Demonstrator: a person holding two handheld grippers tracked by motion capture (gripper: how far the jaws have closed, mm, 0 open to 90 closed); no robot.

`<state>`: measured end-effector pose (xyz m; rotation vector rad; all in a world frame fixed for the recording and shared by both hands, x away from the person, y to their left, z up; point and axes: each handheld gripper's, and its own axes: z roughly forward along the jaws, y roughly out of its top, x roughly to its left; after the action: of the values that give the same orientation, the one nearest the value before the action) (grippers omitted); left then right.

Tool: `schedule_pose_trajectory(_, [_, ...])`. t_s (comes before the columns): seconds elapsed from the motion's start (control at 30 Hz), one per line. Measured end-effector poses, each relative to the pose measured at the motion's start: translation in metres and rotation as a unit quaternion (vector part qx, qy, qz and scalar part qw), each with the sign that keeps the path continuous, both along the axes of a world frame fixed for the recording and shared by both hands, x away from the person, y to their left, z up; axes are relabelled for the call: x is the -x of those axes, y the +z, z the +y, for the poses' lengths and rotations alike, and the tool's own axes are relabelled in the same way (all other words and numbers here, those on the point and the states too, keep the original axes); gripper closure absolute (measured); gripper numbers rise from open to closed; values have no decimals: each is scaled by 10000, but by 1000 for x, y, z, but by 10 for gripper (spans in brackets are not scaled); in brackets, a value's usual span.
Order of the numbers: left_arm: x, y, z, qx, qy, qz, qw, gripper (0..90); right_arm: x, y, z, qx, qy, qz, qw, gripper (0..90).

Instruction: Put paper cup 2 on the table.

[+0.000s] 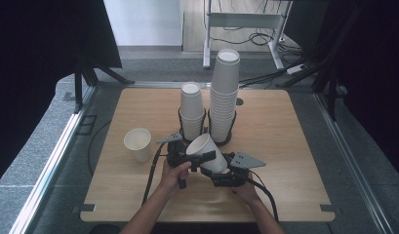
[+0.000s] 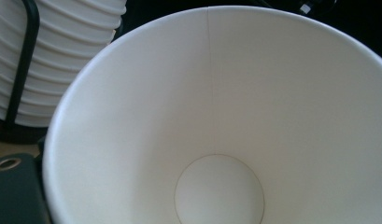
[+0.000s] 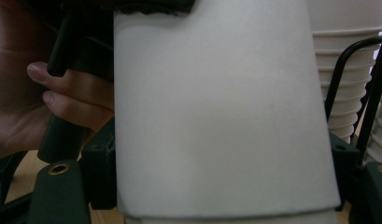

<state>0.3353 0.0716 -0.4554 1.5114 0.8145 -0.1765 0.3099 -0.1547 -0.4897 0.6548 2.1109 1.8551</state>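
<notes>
Here, at lower centre of the high view, the right gripper (image 1: 219, 170) clasps the tilted paper cup (image 1: 206, 151); the left gripper (image 1: 199, 158) pinches its rim, mouth facing upper left.

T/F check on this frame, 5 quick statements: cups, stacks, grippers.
1. A paper cup is held tilted between the two grippers. True.
2. The right gripper clamps that cup's outer wall. True: the right gripper view shows the wall between its jaws.
3. The two cup stacks are equally tall. False: the right stack rises well above the left stack.
4. The single cup at the table's left lies on its side. False: it stands upright, mouth up.
5. The held cup has liquid in it. False: the left gripper view looks into it and shows a bare white bottom.
</notes>
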Motion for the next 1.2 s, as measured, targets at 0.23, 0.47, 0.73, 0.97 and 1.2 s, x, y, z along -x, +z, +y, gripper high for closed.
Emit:
schedule_pose_trajectory(0.23, [6,3,-1,-240,127,-286,9992,109,0,0,2,126,11,-16,9999,223])
schedule_pose_trajectory(0.47, [10,9,5,-354,325,-513,9975,115,-1,-2,1,390,-115,63,9992,167])
schedule_pose_trajectory(0.73, [16,14,11,-597,501,-741,9942,115,-1,-3,1,600,-159,110,9980,148])
schedule_pose_trajectory(0.97, [19,18,17,-726,671,-867,9913,114,-2,-7,0,821,-222,158,9963,139])
schedule_pose_trajectory(1.2, [21,23,24,-742,791,-977,9893,114,-3,-10,-3,928,-339,212,9949,138])
